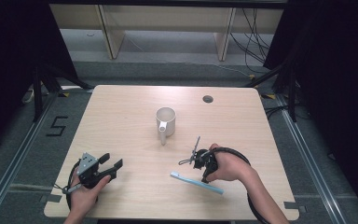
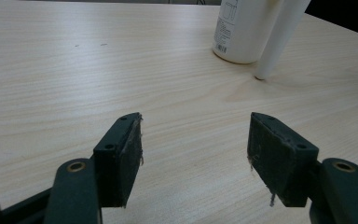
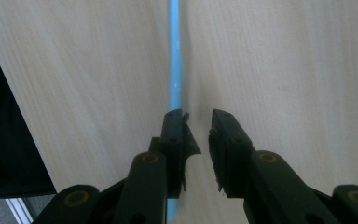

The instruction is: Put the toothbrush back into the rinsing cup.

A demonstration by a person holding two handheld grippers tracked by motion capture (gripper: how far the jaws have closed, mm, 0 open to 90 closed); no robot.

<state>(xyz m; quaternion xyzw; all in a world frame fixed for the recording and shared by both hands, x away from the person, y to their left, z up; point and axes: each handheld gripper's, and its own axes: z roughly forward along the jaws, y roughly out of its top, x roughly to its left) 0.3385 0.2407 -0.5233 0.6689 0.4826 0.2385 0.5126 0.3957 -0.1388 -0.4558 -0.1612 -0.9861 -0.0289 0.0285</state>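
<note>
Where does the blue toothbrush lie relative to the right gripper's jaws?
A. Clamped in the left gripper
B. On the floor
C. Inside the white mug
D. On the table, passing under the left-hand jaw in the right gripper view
D: the right gripper view shows the blue toothbrush flat on the table, running under one jaw of the right gripper, not yet clamped.

The work surface was a light wood-grain table [image 1: 121,116] with rounded corners and a round cable hole [image 1: 208,99] near its far right edge. A white mug [image 1: 165,121] stood upright near the centre, its handle turned toward the person's side; a printed label was visible on its wall in the left gripper view. A light blue toothbrush [image 1: 196,182] lay flat on the near right part of the top, well apart from the mug, angled across the grain.
</note>
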